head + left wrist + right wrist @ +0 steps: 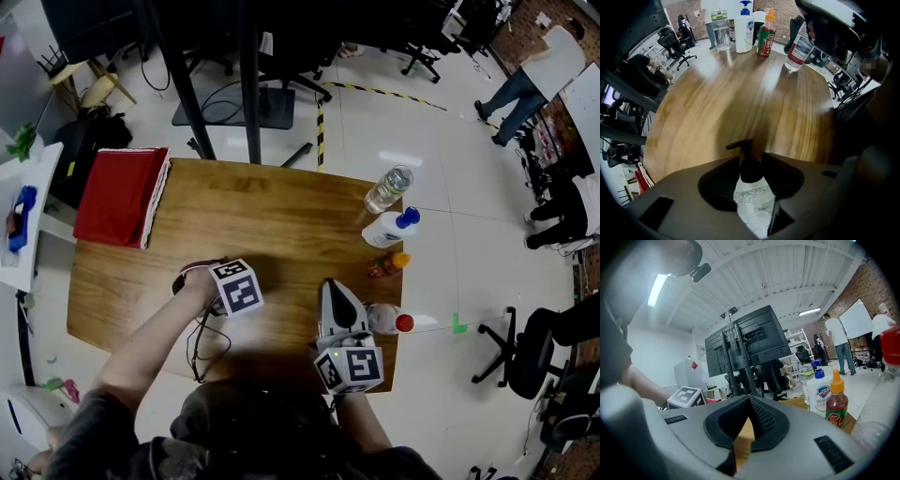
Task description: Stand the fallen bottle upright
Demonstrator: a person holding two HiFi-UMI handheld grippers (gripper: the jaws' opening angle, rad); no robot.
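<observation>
A clear pump bottle (753,201) with a black pump head lies on the wooden table (740,93) right under my left gripper (750,163). That gripper points straight down, and its dark pads sit against the bottle's neck on both sides. In the head view the left gripper (234,289) is at the table's middle front, and its marker cube and the hand hide the bottle. My right gripper (331,286) rests level near the front right of the table (262,216). In its own view the right gripper (750,401) is shut, tips touching, with nothing between them.
Along the table's right edge stand a clear bottle (388,189), a white blue-capped bottle (390,228), an orange-capped sauce bottle (388,264) and a red-capped water bottle (386,321), this one close beside the right gripper. A folded red cloth (120,195) lies at the far left corner.
</observation>
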